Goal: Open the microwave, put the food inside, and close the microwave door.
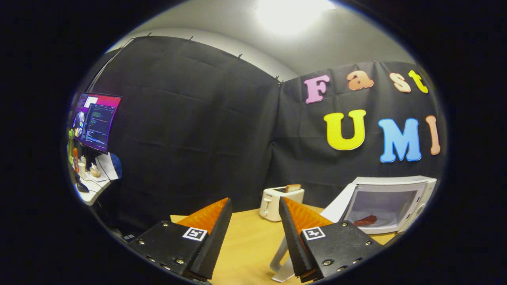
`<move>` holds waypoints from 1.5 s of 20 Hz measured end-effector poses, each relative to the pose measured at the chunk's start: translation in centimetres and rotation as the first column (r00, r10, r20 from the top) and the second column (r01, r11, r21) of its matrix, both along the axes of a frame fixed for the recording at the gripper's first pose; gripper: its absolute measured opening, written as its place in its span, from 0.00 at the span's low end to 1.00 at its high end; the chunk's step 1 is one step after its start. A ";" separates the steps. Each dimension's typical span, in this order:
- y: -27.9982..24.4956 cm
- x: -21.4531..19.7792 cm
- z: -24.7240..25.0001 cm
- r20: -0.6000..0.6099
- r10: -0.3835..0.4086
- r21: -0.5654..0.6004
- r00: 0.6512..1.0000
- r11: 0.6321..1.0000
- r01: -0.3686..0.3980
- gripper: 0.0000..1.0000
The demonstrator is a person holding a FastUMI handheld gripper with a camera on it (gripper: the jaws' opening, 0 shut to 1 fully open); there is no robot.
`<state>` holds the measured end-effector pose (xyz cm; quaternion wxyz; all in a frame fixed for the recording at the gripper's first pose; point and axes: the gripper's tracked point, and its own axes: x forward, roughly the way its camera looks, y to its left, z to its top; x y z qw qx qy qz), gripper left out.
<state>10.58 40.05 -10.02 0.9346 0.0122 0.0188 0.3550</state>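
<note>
On the desk (249, 241) the microwave (390, 204) stands open with the food (365, 220) inside. Its door (336, 208), light, rigid and hinged, should swing shut from a push near its free edge. The hand-held gripper (253, 213) is spread wide, holding nothing

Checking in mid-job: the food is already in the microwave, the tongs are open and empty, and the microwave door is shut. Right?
Not quite. The gripper view shows the microwave door swung open, not shut. The rest holds: the food lies inside, and the tongs are open with nothing between them.
</note>
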 end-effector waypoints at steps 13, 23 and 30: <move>-8.3 1.8 -7.5 -0.142 -0.221 -0.054 0.965 0.975 0.216 0.01; -27.1 8.1 -7.9 -0.092 -0.542 -0.150 0.835 0.837 0.527 0.01; -36.0 13.0 -9.0 -0.110 -0.699 -0.164 0.706 0.714 0.681 0.01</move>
